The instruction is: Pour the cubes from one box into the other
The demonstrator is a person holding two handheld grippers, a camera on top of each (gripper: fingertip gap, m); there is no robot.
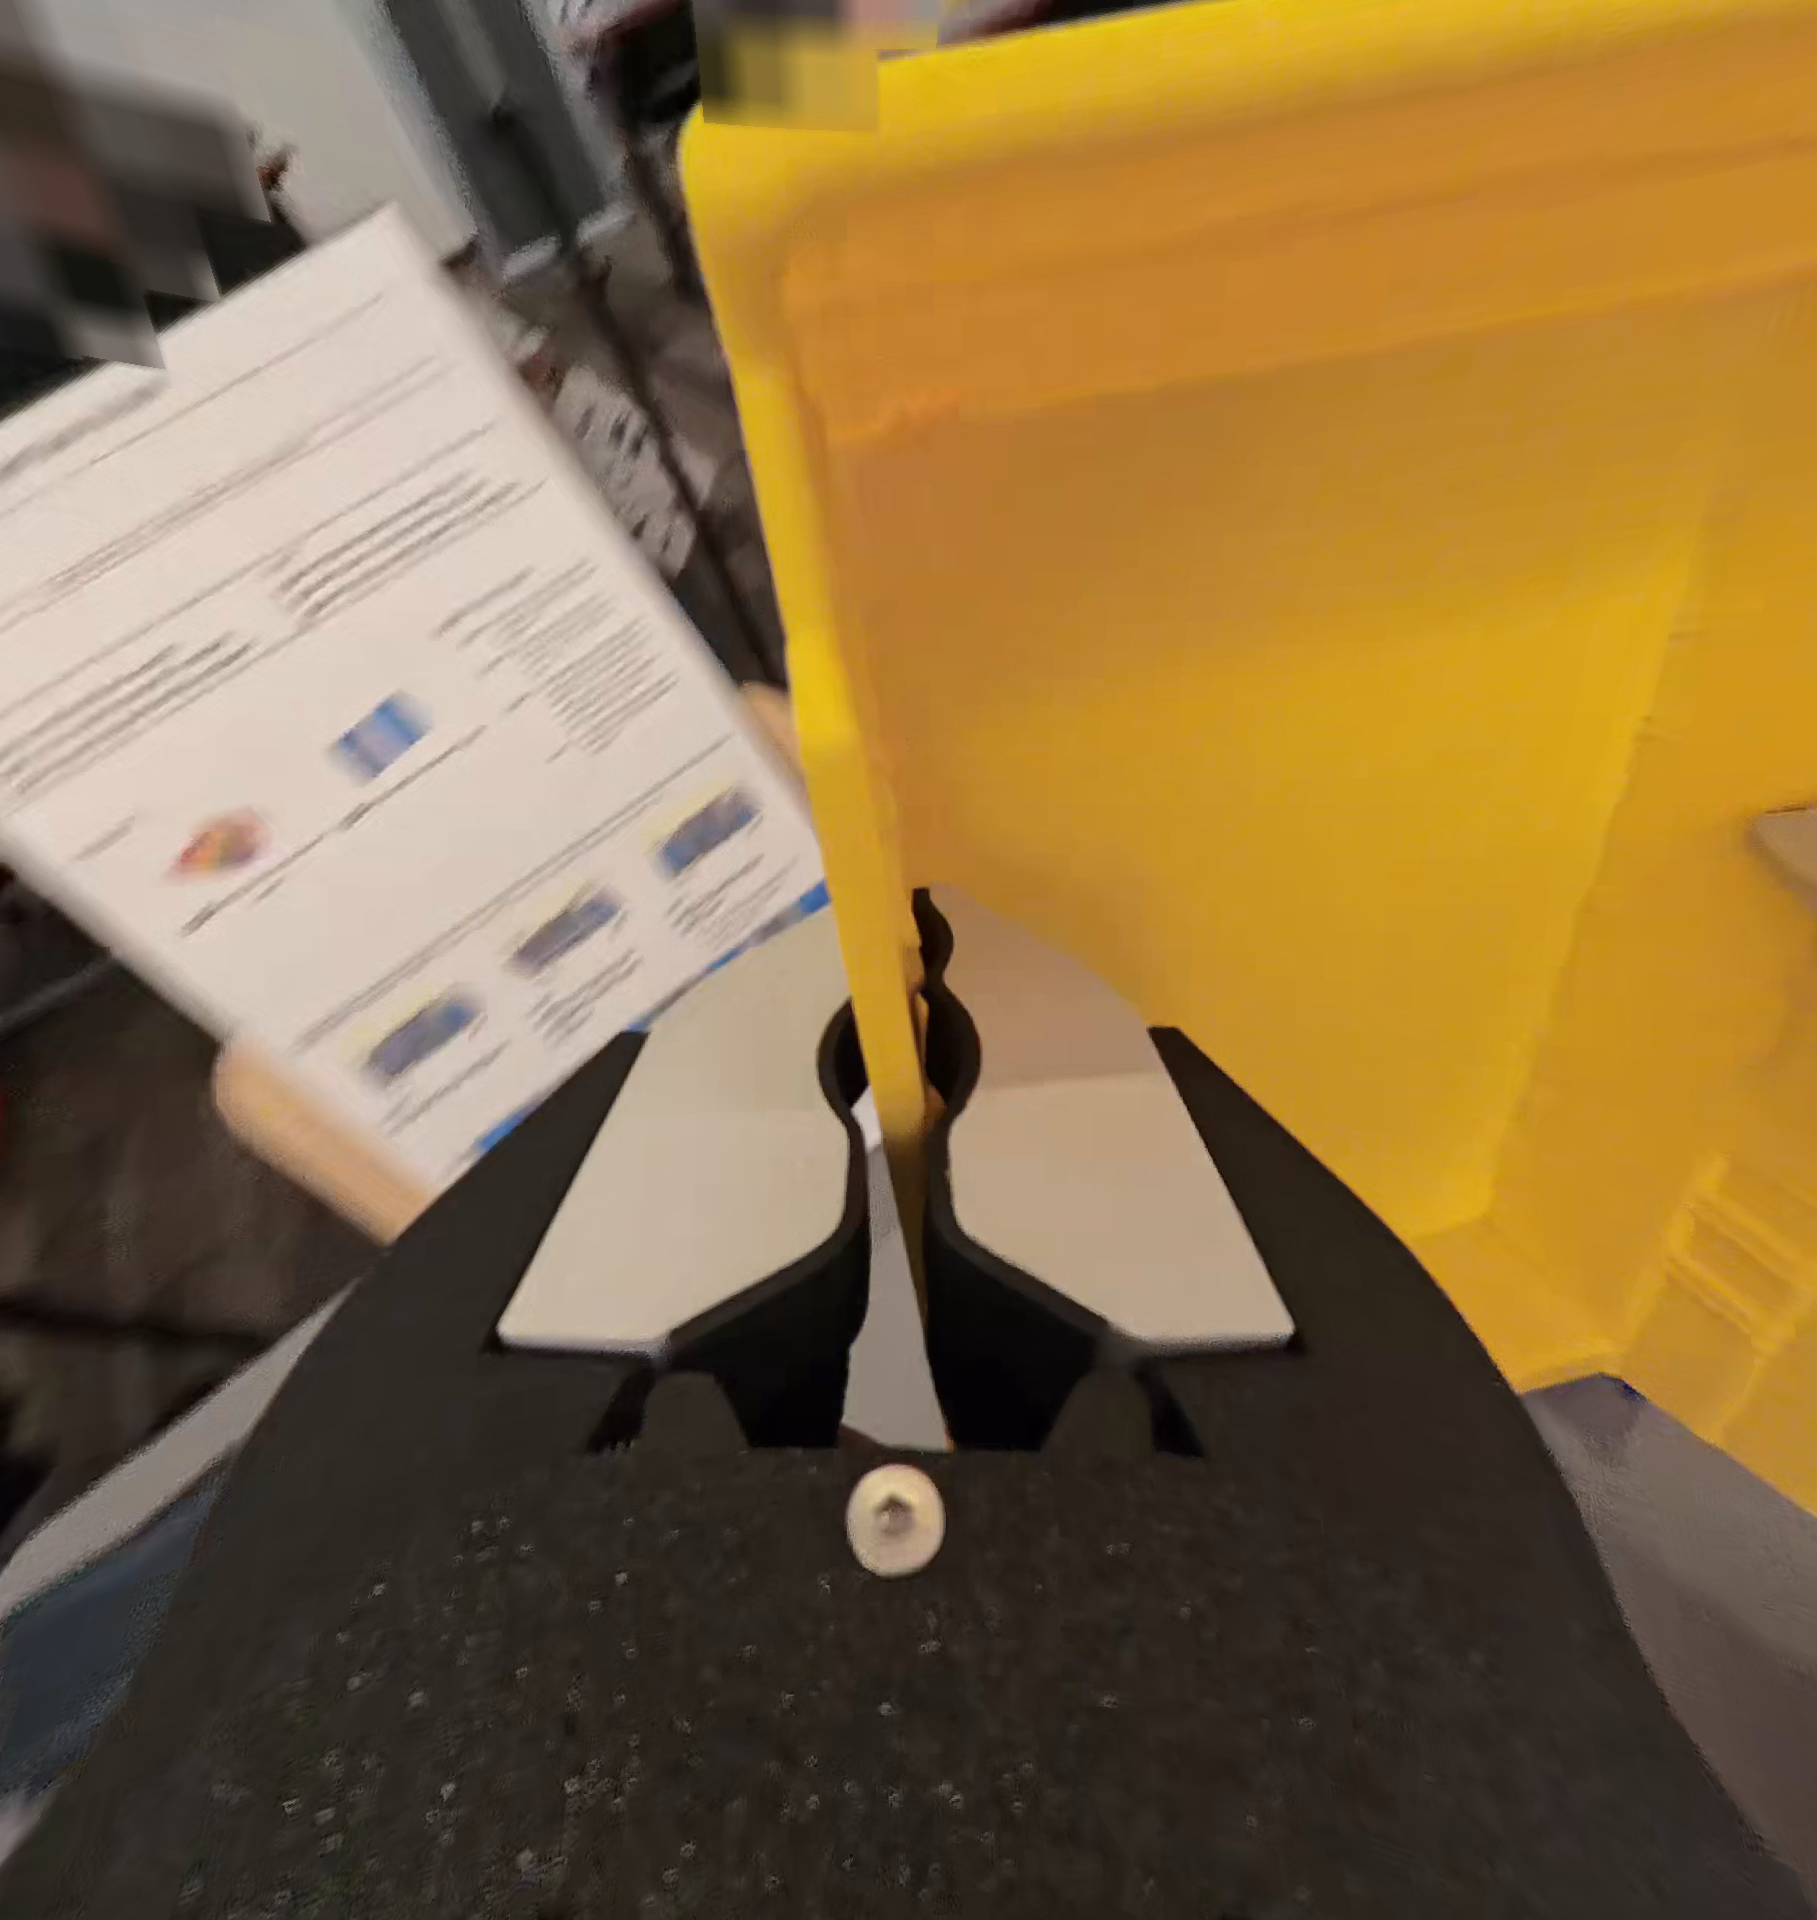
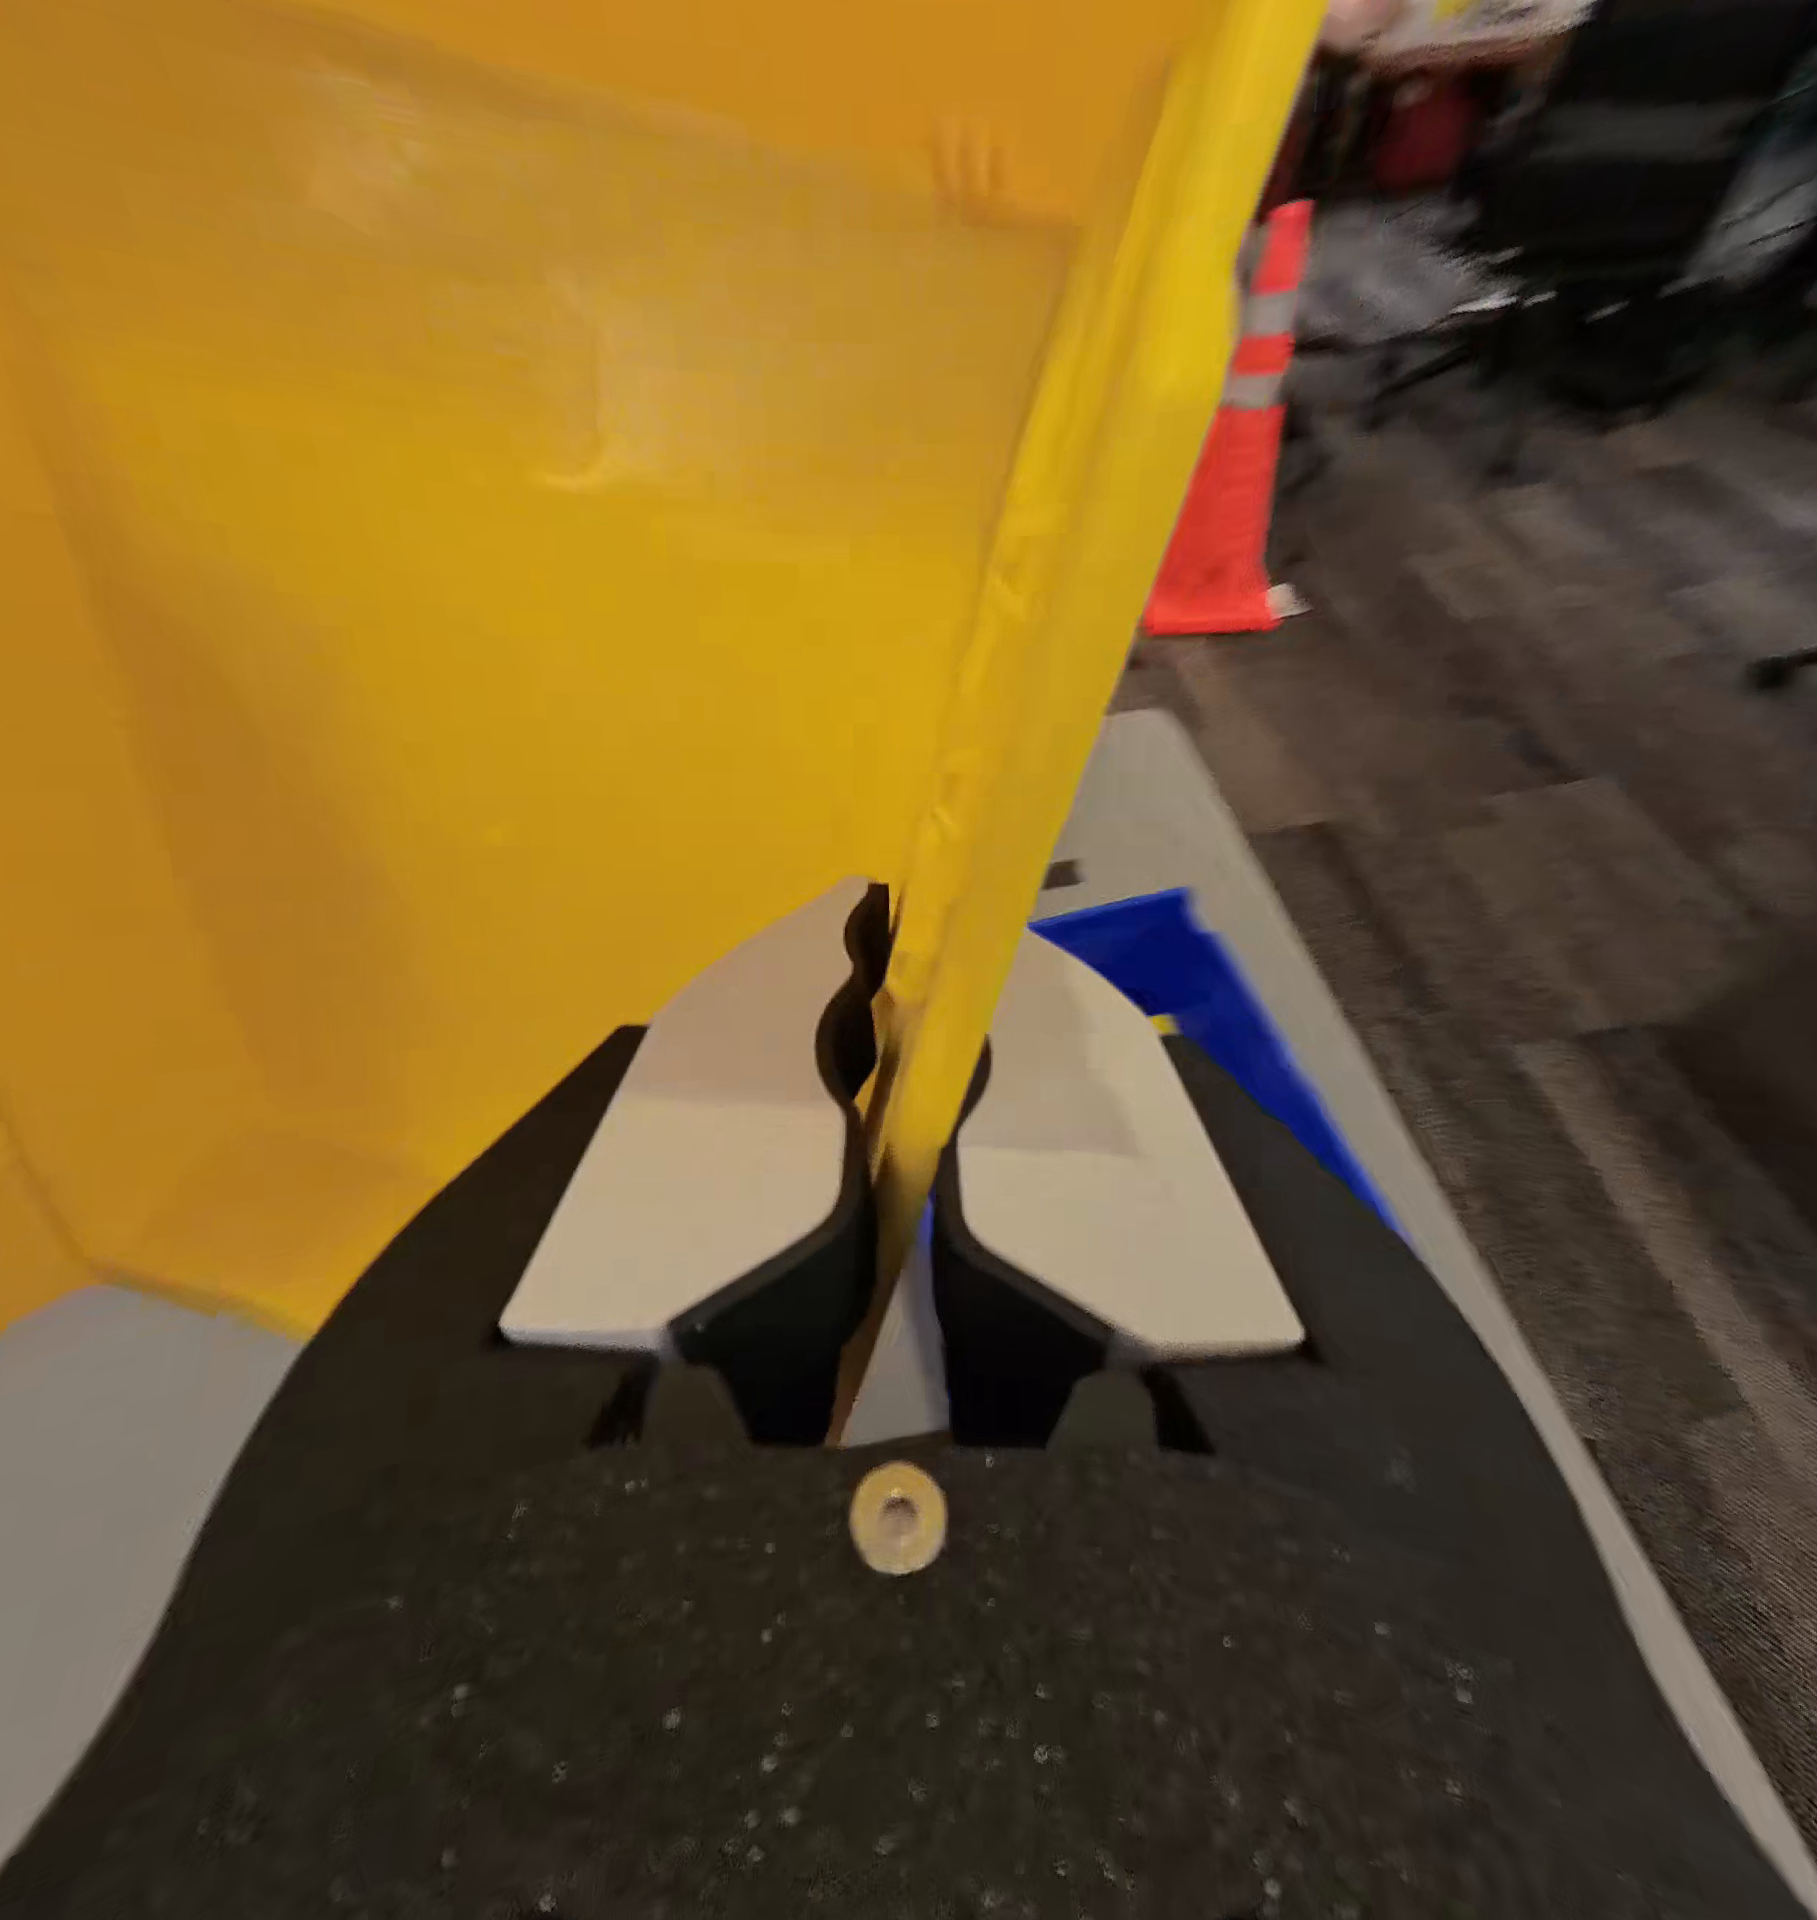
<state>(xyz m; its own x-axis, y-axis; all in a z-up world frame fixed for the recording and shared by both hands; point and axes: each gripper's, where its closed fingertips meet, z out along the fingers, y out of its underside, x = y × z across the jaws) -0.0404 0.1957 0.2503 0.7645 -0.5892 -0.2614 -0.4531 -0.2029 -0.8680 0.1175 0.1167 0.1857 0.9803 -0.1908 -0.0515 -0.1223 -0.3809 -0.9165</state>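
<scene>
Both black two-finger tools, left tool (image 1: 899, 1049) and right tool (image 2: 904, 1049), are clamped on opposite rims of the lifted yellow plastic box (image 1: 1299, 675); the blue plastic box (image 2: 1210, 992) lies below-right, seemingly on the grey desk (image 2: 1184, 790).

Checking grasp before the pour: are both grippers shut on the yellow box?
Yes. The left gripper and right gripper each pinch a wall edge of the yellow box, jaws nearly together. Cubes are not visible.
</scene>
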